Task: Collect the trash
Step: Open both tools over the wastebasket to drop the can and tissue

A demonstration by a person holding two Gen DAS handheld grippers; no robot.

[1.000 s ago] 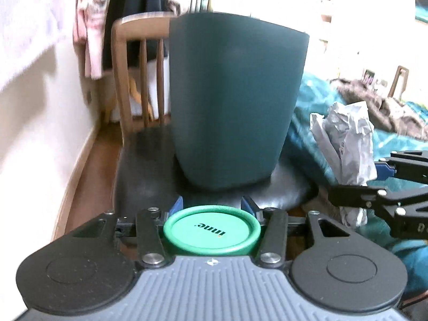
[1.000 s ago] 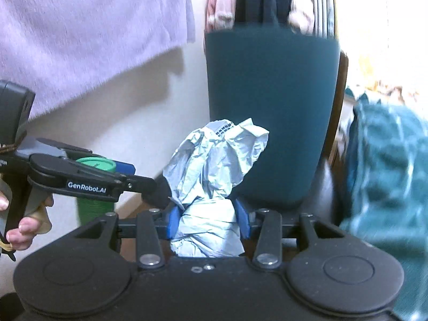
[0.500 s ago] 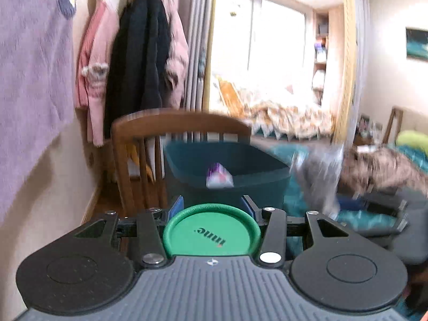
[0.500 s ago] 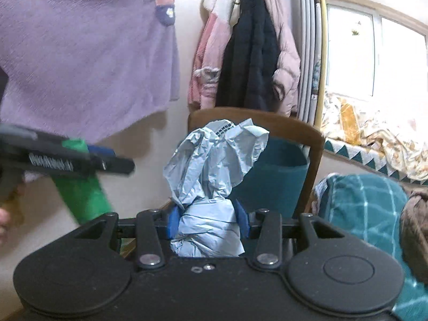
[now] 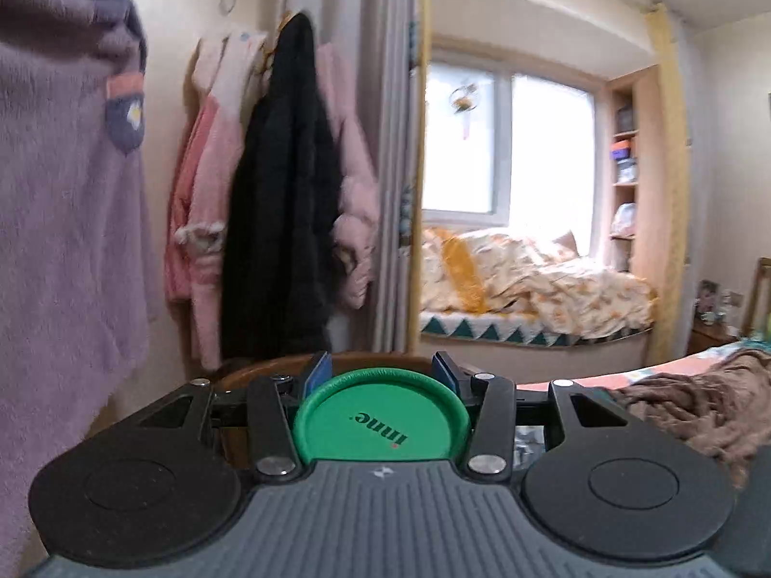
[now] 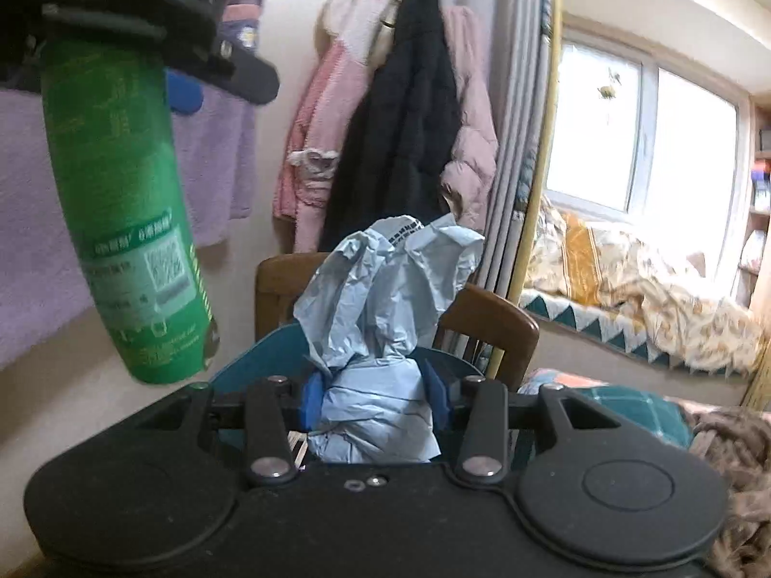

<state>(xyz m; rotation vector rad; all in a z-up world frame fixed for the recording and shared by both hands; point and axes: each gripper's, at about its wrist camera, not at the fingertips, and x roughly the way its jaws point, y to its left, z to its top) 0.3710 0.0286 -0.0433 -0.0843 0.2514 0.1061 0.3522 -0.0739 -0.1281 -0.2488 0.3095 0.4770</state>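
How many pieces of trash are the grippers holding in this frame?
2. A green can is clamped in the left gripper, and a crumpled paper wad in the right gripper, above the bin. More inside it may be hidden.

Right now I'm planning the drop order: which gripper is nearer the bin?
Right, probably. The right gripper, clamping crumpled paper, sits just above the bin. The left gripper holds the green can higher, off to the side.

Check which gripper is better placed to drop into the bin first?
Right, probably: right gripper holds the crumpled paper directly before the teal bin; left gripper's green can hangs off to its side.
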